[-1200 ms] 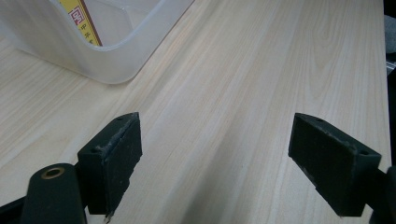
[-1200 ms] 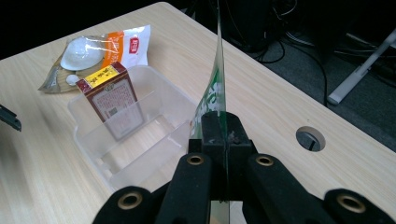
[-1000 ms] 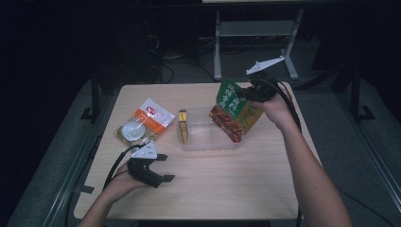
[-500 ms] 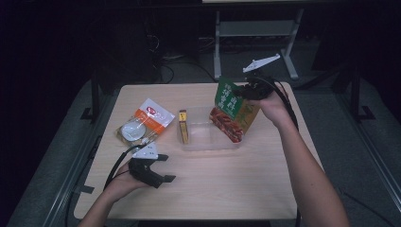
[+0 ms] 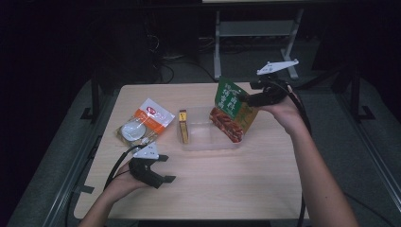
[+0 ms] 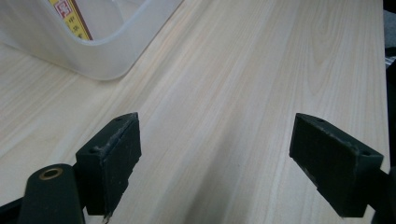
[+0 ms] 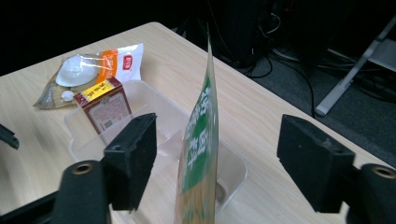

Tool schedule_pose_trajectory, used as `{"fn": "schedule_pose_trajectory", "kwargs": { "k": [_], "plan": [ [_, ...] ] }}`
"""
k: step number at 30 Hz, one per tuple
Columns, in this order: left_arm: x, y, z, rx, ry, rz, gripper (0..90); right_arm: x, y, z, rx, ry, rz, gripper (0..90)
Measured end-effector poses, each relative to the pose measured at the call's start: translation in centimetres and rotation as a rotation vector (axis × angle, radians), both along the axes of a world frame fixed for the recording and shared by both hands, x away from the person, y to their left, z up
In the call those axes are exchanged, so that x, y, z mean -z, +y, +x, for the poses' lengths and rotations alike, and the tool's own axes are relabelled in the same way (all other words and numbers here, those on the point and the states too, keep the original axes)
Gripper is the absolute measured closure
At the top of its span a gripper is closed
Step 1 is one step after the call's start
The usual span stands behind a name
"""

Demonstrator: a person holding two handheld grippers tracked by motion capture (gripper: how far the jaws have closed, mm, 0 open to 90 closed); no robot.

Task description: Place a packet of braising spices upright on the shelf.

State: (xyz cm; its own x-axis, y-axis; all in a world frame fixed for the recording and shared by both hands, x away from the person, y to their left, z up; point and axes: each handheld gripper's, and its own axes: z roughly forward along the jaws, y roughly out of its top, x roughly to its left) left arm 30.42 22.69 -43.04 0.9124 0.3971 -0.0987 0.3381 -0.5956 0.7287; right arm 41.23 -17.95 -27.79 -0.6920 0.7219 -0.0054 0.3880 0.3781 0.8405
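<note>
A green and red snack pouch stands upright, leaning a little, in the right end of a clear plastic container. At the container's left end a yellow and brown box stands on edge. My right gripper is level with the pouch's top edge; its jaws have just been opening. In the right gripper view the pouch rises edge-on between the open jaws of that gripper, and neither pad touches it. My left gripper rests open on the table's front left, with bare wood between the jaws of this gripper.
A white and orange packet with a round white item lies left of the container. In the left gripper view, the container's corner is ahead to the left. Behind the table, a metal stand and cables sit on the dark floor.
The right gripper's jaws have opened off the pouch's top and the hand has drawn slightly right. The pouch stays standing in the container. The left gripper has not moved.
</note>
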Motion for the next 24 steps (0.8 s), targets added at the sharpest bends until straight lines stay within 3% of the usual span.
{"fn": "schedule_pose_trajectory", "kwargs": {
  "k": [5, 11, 16, 21, 24],
  "plan": [
    [-0.1, 0.1, 0.2, -0.011, 0.017, -0.005, 14.3, 0.2, -1.1, -1.0, -0.005, -0.002, 0.014, 26.1],
    [-0.7, 0.2, 0.3, -0.016, -0.002, -0.005, 13.5, 1.2, -2.5, -2.7, -0.016, -0.002, 0.033, 26.1],
    [-0.8, 0.3, 0.2, -0.019, -0.009, 0.024, 13.6, 2.1, -3.3, -4.0, -0.018, 0.004, 0.04, 25.6],
    [-0.2, 0.6, 0.0, -0.033, -0.007, 0.012, 13.6, 3.6, -3.9, -5.8, -0.012, 0.001, 0.037, 25.6],
    [0.3, 0.6, -0.2, -0.03, -0.007, 0.014, 13.6, 5.2, -4.1, -7.0, -0.014, 0.008, 0.052, 26.0]
  ]
}}
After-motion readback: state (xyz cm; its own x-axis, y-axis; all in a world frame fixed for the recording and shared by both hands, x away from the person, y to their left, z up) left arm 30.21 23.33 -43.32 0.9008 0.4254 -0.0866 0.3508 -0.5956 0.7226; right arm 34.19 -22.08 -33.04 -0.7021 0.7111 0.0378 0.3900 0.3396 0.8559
